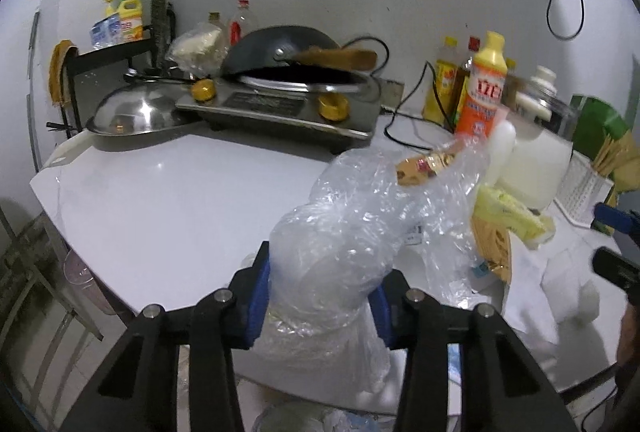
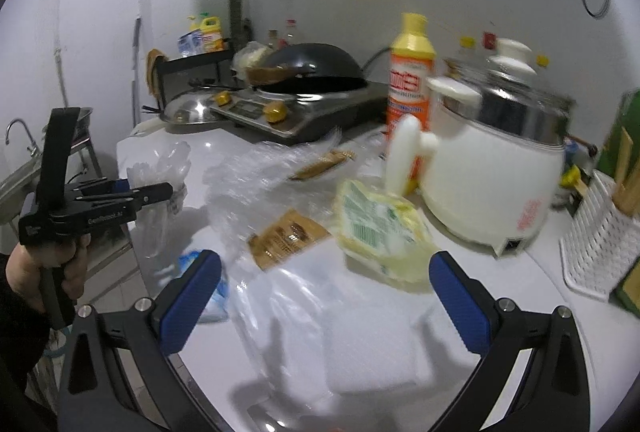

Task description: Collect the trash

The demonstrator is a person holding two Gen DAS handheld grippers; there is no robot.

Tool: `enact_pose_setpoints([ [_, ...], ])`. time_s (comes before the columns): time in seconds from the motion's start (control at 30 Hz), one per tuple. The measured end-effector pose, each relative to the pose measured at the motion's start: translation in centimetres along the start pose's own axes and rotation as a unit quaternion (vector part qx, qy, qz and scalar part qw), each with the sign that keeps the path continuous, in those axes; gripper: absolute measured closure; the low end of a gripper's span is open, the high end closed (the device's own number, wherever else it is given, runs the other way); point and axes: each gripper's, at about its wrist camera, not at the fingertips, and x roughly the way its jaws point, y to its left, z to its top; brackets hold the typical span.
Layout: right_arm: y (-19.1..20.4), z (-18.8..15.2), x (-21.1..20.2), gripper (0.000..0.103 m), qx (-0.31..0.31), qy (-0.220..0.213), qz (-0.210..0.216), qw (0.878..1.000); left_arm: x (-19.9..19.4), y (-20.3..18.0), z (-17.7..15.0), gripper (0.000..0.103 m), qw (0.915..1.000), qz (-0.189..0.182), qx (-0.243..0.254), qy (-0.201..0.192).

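Left claw [image 1: 320, 308] has its blue pads pressed on a crumpled clear plastic bag [image 1: 352, 232] above the white tabletop [image 1: 160, 199]; right claw [image 2: 324, 292] gapes wide, empty, over wrappers [image 2: 288, 238].

Both wrist views look down, close over the white counter [image 1: 160, 199], sharing the stove [image 2: 304, 111]

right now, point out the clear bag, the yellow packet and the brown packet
clear bag [image 1: 340, 232], left wrist view, crumpled middle above the claw
yellow packet [image 2: 376, 228], right wrist view, printed face
brown packet [image 2: 288, 238], right wrist view, flat centre
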Motion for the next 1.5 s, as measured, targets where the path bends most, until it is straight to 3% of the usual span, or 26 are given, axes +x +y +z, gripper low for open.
enact_pose_setpoints([
  [0.2, 3.6, 2.0, 3.6, 0.000, -0.032, 0.011, 0.031, 0.999, -3.7, 3.7, -0.3, 0.061, 0.9988, -0.005, -0.039, -0.029],
  [0.57, 9.0, 4.3, 11.5, 0.006, -0.047, 0.045, 0.019, 0.998, -9.9, 10.0, -2.1, 0.061, 0.9923, -0.002, -0.096, -0.078],
  [0.63, 9.9, 4.3, 12.9, 0.018, -0.054, 0.055, 0.007, 0.997, -10.3, 10.7, -2.4, 0.061, 0.9917, 0.002, -0.101, -0.079],
  [0.7, 10.3, 4.2, 14.1, 0.058, -0.059, 0.068, -0.007, 0.996, -10.5, 11.1, -2.8, 0.061, 0.9915, 0.003, -0.105, -0.077],
  [0.8, 10.4, 4.2, 15.0, 0.084, -0.059, 0.079, -0.002, 0.995, -10.7, 11.4, -3.3, 0.061, 0.9915, 0.001, -0.107, -0.075],
  [0.87, 10.6, 4.7, 14.4, 0.093, -0.062, 0.068, 0.007, 0.996, -10.8, 11.2, -3.4, 0.061, 0.9916, 0.000, -0.106, -0.074],
  [1.1, 10.6, 7.8, 9.1, 0.097, -0.065, 0.007, 0.061, 0.996, -11.0, 10.2, -3.4, 0.061, 0.9914, -0.013, -0.104, -0.078],
  [1.23, 10.9, 8.8, 5.2, 0.097, -0.098, -0.029, 0.044, 0.994, -11.4, 9.0, -3.4, 0.061, 0.9920, -0.017, -0.096, -0.079],
  [1.5, 7.0, 4.0, 1.2, 0.097, -0.140, 0.004, 0.009, 0.990, -11.3, 5.6, -3.5, 0.061, 0.9942, -0.034, -0.077, -0.067],
])
